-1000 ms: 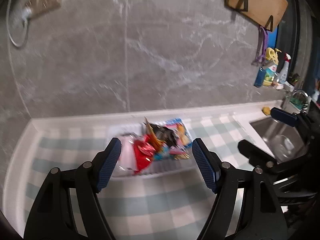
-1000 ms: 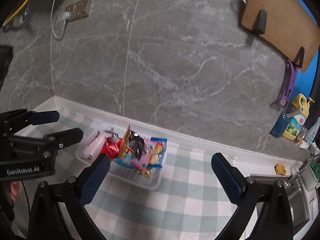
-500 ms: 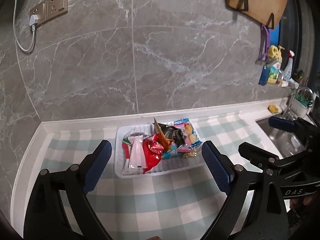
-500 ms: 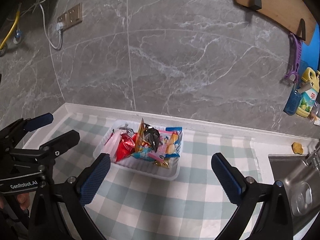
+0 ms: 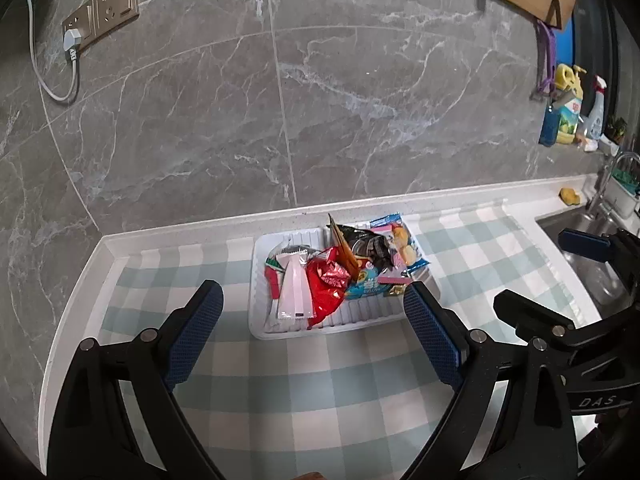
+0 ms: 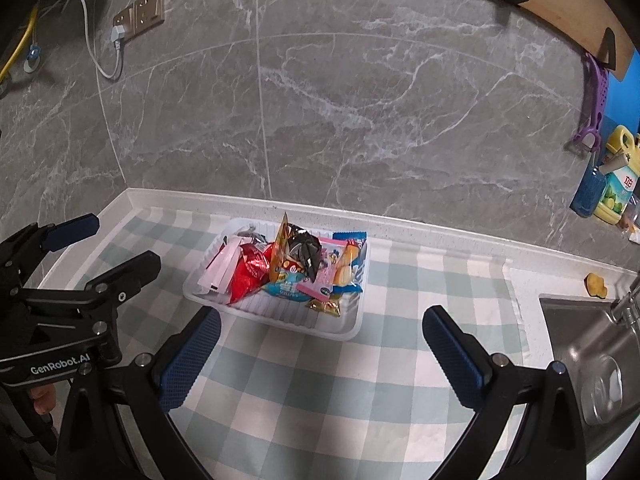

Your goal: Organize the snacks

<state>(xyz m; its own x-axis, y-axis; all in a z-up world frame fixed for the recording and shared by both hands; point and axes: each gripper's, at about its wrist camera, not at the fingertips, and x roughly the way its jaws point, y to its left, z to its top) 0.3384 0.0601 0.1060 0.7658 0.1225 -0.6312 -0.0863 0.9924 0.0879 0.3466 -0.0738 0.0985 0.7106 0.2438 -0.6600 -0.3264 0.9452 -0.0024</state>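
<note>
A white plastic tray point(image 5: 262, 326) point(image 6: 340, 328) sits on the checked cloth near the wall. It holds several snack packets: a red foil pack point(image 5: 326, 290) point(image 6: 248, 274), a white-pink sachet point(image 5: 294, 292) point(image 6: 220, 266), a black-and-orange bag point(image 5: 366, 246) point(image 6: 302, 254) and a blue pack point(image 5: 370, 286). My left gripper point(image 5: 312, 322) is open and empty, held above the cloth in front of the tray. My right gripper point(image 6: 320, 342) is open and empty, in front of the tray too. Each gripper shows in the other's view, the left point(image 6: 104, 248) and the right point(image 5: 560, 272).
The green-and-white checked cloth point(image 5: 320, 392) point(image 6: 320, 400) covers the counter. A steel sink point(image 6: 592, 360) point(image 5: 588, 248) lies at the right with a yellow sponge point(image 6: 595, 283) by it. Detergent bottles point(image 5: 568, 108) stand at the far right. A wall socket with a white cable point(image 5: 72, 46) is at upper left.
Both grippers have drawn back and up from the tray, so it looks smaller and further ahead. The snacks in the tray have not moved. Both stay open.
</note>
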